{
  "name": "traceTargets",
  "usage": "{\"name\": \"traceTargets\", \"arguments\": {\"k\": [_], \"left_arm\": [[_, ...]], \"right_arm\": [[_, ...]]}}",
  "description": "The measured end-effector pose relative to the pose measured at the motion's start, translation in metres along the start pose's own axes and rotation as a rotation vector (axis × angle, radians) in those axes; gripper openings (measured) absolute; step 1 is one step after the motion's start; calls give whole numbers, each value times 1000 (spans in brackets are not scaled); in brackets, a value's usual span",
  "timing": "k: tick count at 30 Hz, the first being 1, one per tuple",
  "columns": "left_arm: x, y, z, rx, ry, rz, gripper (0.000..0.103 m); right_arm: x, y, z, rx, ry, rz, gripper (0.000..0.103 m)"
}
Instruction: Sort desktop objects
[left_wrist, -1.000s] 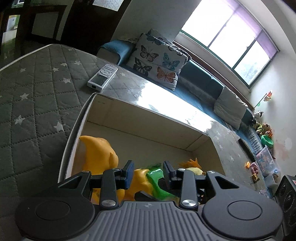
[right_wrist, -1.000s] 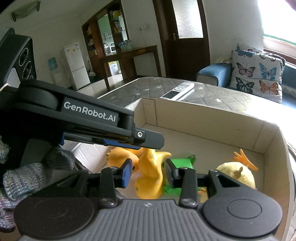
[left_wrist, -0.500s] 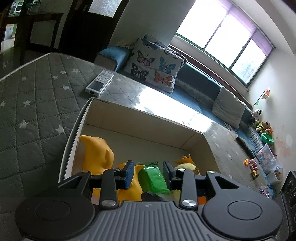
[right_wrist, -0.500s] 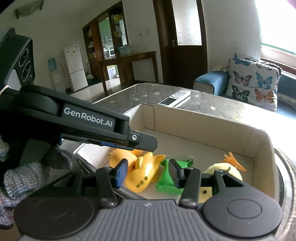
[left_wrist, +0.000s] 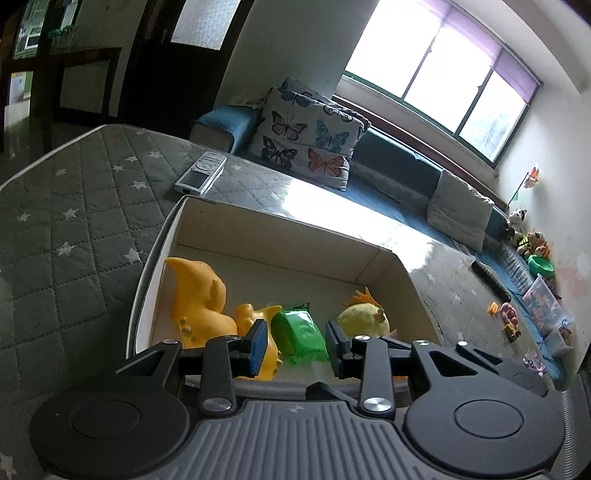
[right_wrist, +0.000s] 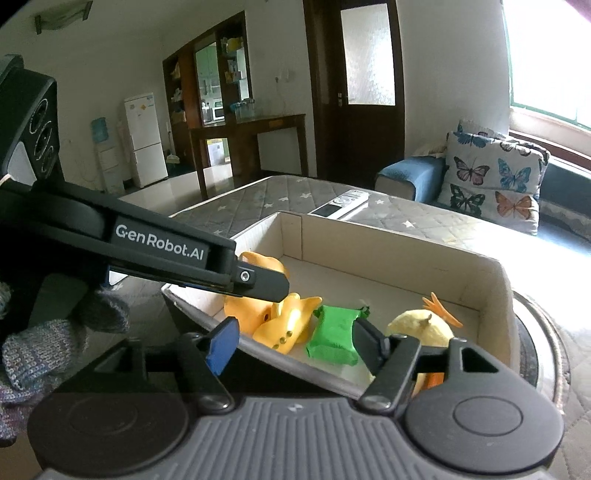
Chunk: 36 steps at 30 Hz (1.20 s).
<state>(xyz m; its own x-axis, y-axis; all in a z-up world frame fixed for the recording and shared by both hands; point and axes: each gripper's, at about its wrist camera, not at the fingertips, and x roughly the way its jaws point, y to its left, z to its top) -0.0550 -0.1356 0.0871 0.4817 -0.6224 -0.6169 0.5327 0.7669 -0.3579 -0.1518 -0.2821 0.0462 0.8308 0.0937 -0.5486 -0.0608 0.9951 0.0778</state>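
Note:
A cardboard box (left_wrist: 280, 225) (right_wrist: 399, 251) on the quilted table holds a large orange toy (left_wrist: 199, 299) (right_wrist: 247, 314), a small yellow-orange toy (left_wrist: 258, 321) (right_wrist: 291, 325), a green packet (left_wrist: 301, 332) (right_wrist: 334, 334) and a yellow fluffy toy (left_wrist: 364, 319) (right_wrist: 421, 326). My left gripper (left_wrist: 295, 349) is open and empty above the box's near edge. My right gripper (right_wrist: 291, 345) is open and empty, wider apart, just in front of the box. The left gripper's body (right_wrist: 166, 251) crosses the right wrist view.
A white remote (left_wrist: 201, 173) (right_wrist: 340, 203) lies on the grey star-quilted table (left_wrist: 74, 229) beyond the box. A butterfly cushion (left_wrist: 306, 147) sits on the blue sofa. A black remote (left_wrist: 489, 278) and small toys (left_wrist: 508, 315) lie to the right. A speaker (right_wrist: 33, 125) stands left.
Both grippers have pulled back and up from the box. The right gripper's jaws have opened wider. The green packet now lies flat in the box.

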Motion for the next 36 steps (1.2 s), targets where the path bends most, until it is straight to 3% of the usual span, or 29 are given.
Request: {"name": "traceTargets", "arguments": {"k": [2, 19, 36], "left_arm": [[-3, -3, -3, 12, -5, 0, 36], [-25, -18, -39, 66, -18, 74, 36], [-32, -38, -75, 159, 0, 148, 36]], "right_arm": [[-5, 2, -3, -6, -4, -7, 78], [-41, 6, -34, 3, -32, -72, 102], [-62, 3, -70, 49, -34, -102, 103]]}}
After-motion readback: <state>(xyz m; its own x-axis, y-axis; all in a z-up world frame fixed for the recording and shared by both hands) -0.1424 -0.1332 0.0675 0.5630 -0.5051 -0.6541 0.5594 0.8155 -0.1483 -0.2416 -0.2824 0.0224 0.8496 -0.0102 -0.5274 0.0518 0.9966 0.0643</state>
